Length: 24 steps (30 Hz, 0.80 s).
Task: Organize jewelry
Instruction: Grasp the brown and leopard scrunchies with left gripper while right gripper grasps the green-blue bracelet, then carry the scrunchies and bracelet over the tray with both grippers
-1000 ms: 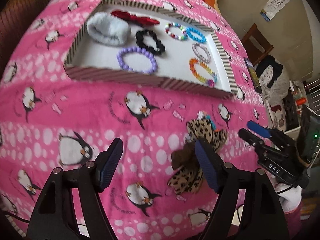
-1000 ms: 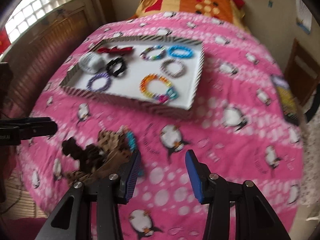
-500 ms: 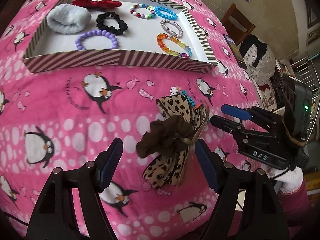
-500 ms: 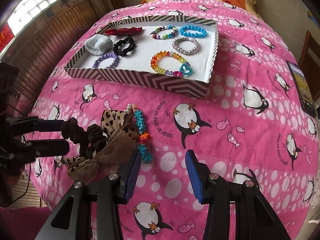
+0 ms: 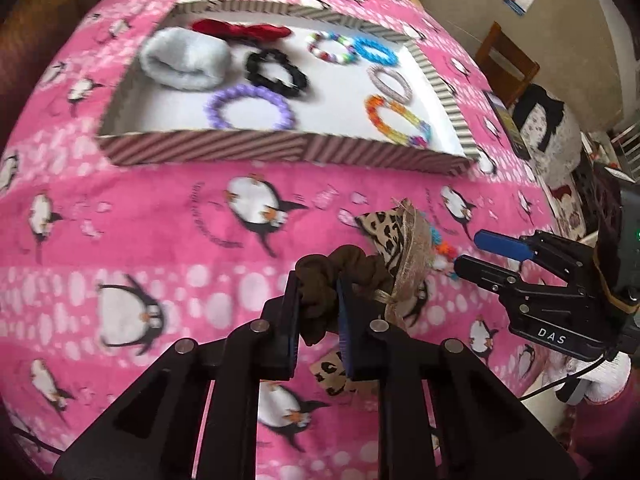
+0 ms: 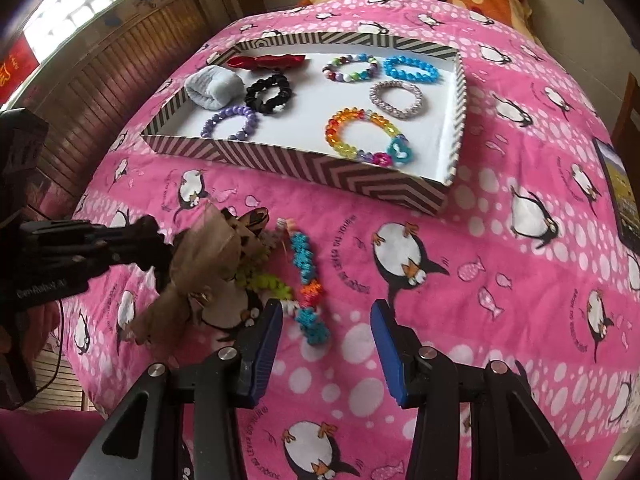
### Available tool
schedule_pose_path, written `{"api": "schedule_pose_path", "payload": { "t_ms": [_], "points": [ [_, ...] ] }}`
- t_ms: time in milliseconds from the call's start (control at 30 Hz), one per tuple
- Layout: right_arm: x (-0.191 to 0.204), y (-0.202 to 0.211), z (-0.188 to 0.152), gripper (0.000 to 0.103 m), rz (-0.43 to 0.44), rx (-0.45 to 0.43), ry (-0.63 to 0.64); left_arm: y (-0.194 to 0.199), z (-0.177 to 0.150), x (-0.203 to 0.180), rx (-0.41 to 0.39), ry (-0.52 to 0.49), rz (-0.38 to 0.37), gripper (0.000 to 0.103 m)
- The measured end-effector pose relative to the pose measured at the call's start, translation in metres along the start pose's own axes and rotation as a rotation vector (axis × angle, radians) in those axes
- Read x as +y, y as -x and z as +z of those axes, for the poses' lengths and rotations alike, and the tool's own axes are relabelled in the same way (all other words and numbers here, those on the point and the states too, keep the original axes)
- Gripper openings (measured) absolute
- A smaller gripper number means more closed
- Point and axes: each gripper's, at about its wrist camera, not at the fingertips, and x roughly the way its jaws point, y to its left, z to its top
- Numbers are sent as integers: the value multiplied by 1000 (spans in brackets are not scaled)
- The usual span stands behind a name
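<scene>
My left gripper [image 5: 318, 304] is shut on a brown scrunchie [image 5: 340, 272] that carries a leopard-print bow [image 5: 394, 232], lifted off the pink penguin blanket. In the right wrist view the bow [image 6: 204, 264] hangs from the left gripper [image 6: 156, 252]. My right gripper [image 6: 324, 344] is open and empty, just in front of a turquoise-and-orange beaded bracelet [image 6: 306, 276] lying on the blanket. It also shows in the left wrist view [image 5: 476, 254]. The striped tray [image 6: 304, 162] beyond holds several bracelets and hair ties.
The tray [image 5: 280, 148] holds a white fluffy band [image 5: 186, 64], a red bow [image 5: 244, 30], a black scrunchie [image 5: 276, 74] and a purple bead bracelet [image 5: 248, 106]. A book [image 6: 622, 196] lies on the bed's right edge. A wooden chair [image 5: 506, 62] stands beyond the bed.
My left gripper has shut on the brown scrunchie and lifted it with the leopard bow. The beaded bracelet beneath is now uncovered. The right gripper stays open.
</scene>
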Motion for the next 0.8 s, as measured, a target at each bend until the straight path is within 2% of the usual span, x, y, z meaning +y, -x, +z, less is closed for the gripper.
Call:
{"api": "schedule_pose_path", "payload": {
  "t_ms": [167,267,433,500,800],
  "points": [
    [2,-13,13,43,28,-4,-10,6,1,10,-16,23,22,15],
    [7,-25,20,34,33,13,3,3,1,11,-12,40,18,15],
    [15,-37,24,23,-46,7,60,1,0,8,-14,49,27,15],
    [16,-37,23,12,-68,0,74,1,0,6,-14,51,39,15],
    [17,0,23,12,-44,-73,70,7,3,2,-49,38,82,15]
  ]
}}
